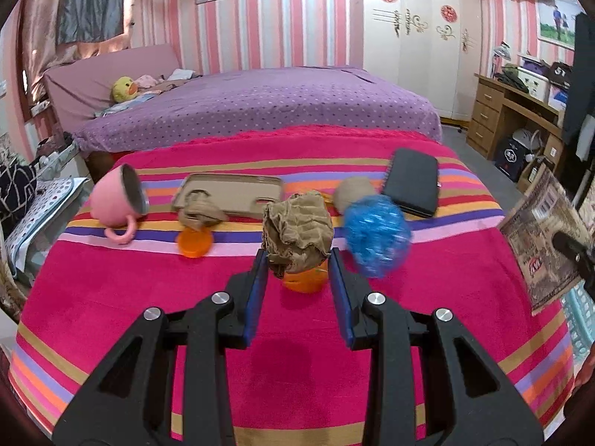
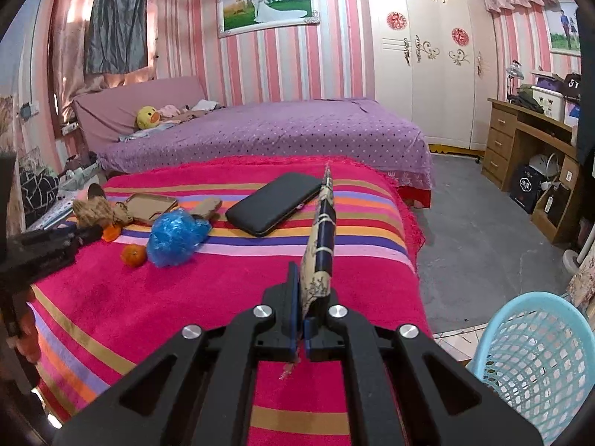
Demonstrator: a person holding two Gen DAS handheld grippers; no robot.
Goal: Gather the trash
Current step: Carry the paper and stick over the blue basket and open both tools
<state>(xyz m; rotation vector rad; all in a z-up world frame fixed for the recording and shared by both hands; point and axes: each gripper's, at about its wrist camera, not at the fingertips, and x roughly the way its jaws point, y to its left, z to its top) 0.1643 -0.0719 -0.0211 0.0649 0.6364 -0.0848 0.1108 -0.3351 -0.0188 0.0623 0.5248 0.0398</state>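
A dark bag (image 2: 571, 85) on the wooden desk (image 2: 528, 119) bears the white figures "51". The printed wrapper (image 1: 539, 238) shows a barcode and a small red logo, both too blurred to read. The red round emblems (image 2: 397, 20) on the wardrobe are unreadable.

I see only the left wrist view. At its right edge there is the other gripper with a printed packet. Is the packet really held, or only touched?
Observer: Held. In the right wrist view, the right gripper is shut on the lower end of the printed packet, which stands up edge-on.
Operator: Where is the basket? I see only a light blue strip.
Observer: The light blue mesh basket stands beside the near right corner of the striped cloth, to the lower right of that gripper.
Operator: Is something in it?
Observer: The part of its inside that shows holds nothing; its bottom is out of frame.
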